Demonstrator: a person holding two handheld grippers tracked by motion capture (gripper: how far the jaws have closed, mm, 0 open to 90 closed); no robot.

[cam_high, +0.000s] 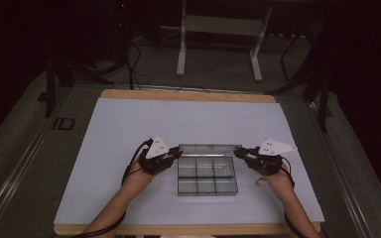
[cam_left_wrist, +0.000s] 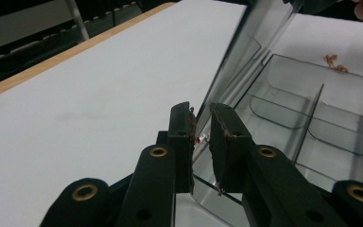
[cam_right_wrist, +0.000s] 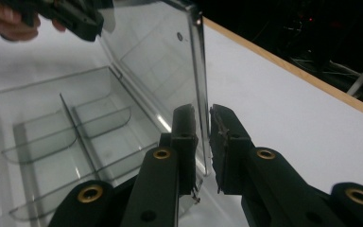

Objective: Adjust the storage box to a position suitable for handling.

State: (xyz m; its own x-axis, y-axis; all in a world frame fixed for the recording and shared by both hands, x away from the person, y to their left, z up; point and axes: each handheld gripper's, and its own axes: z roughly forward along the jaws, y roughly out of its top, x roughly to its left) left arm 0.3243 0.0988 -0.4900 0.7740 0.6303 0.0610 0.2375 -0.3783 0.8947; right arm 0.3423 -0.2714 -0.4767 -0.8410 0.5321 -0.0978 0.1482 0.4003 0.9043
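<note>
on the white table (cam_high: 109,129), left tool (cam_left_wrist: 201,137) and right tool (cam_right_wrist: 202,142) each seemingly pinch the clear box's raised lid (cam_right_wrist: 160,61).

Small reddish bits (cam_left_wrist: 335,62) on bench (cam_left_wrist: 99,94) beyond box: too small to identify. Lid (cam_left_wrist: 246,61) of clear box (cam_high: 207,173) cut off by top edge in left gripper view. Person's forearms cut by bottom edge in high view.

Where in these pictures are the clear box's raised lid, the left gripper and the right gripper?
lid (cam_right_wrist: 160,52): right gripper view, on its clear upright panel.
left gripper (cam_left_wrist: 202,142): left gripper view, midway between its fingertips, at the lid's edge.
right gripper (cam_right_wrist: 203,142): right gripper view, midway between its fingertips, at the lid's edge.
</note>
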